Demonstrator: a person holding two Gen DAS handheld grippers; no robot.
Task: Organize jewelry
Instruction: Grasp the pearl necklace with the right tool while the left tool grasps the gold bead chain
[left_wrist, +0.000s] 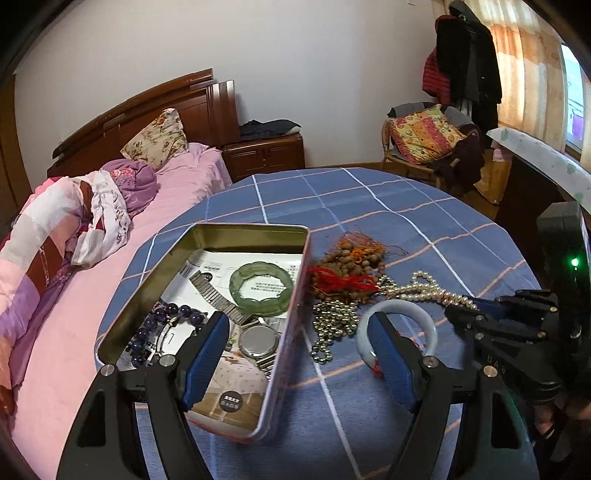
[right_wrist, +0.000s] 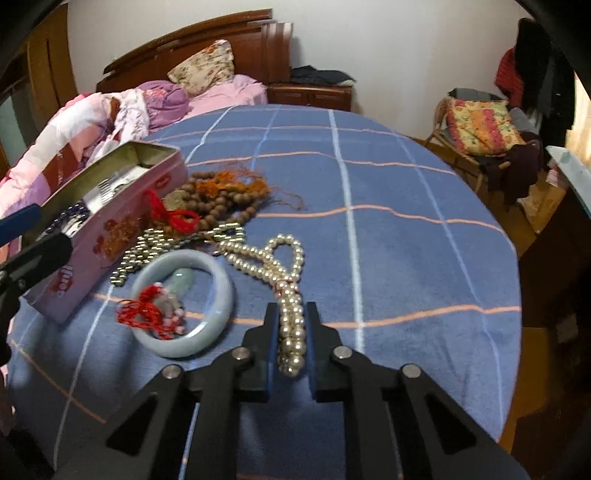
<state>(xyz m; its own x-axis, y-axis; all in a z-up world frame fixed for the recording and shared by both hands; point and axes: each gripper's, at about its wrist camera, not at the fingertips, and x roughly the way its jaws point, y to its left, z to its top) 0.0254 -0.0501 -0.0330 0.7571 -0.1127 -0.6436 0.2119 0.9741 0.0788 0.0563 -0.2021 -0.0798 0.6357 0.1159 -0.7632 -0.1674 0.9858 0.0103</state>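
The right gripper (right_wrist: 291, 332) pinches the near end of the pearl necklace (right_wrist: 275, 258) on the table (right_wrist: 406, 258), right of the tin (right_wrist: 110, 221). The left gripper (left_wrist: 295, 354) hangs open over the tin's near wall. Lifted, the trailing loop may snag the pale bangle (right_wrist: 183, 302), apparently touching it.

Your right gripper (right_wrist: 291, 314) points steeply down, its jaws pinched tight on the pearl necklace (right_wrist: 286, 280). Your left gripper (left_wrist: 299, 332) tilts downward with its blue-padded fingers (left_wrist: 207, 354) spread wide, gripping nothing between them.
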